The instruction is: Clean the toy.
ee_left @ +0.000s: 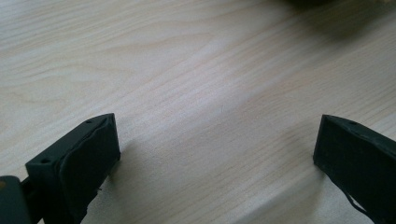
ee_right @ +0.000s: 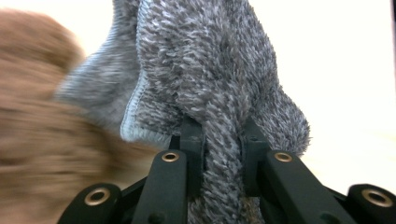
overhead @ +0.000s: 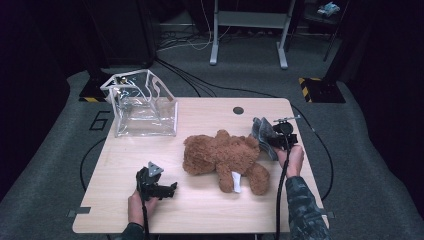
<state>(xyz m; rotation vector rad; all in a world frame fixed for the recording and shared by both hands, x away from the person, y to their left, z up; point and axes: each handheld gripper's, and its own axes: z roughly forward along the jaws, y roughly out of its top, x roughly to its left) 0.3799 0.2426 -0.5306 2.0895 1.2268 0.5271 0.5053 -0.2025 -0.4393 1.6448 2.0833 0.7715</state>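
Observation:
A brown teddy bear [overhead: 225, 159] lies on its side in the middle of the wooden table [overhead: 200, 120], with a white tag by its legs. Just right of its head my right gripper [overhead: 274, 137] is shut on a grey fuzzy cloth [overhead: 263, 134]. In the right gripper view the cloth [ee_right: 210, 84] is pinched between the jaws and bunches up above them, with the bear [ee_right: 42, 116] blurred at the left. My left gripper [overhead: 167, 191] rests low at the table's front left, open. Its fingers [ee_left: 88, 158] stand wide apart over bare wood.
A clear plastic bag [overhead: 142, 102] with white trim stands open at the table's back left. A small round hole cover [overhead: 238, 110] sits near the back edge. Cables and a desk frame lie on the floor beyond.

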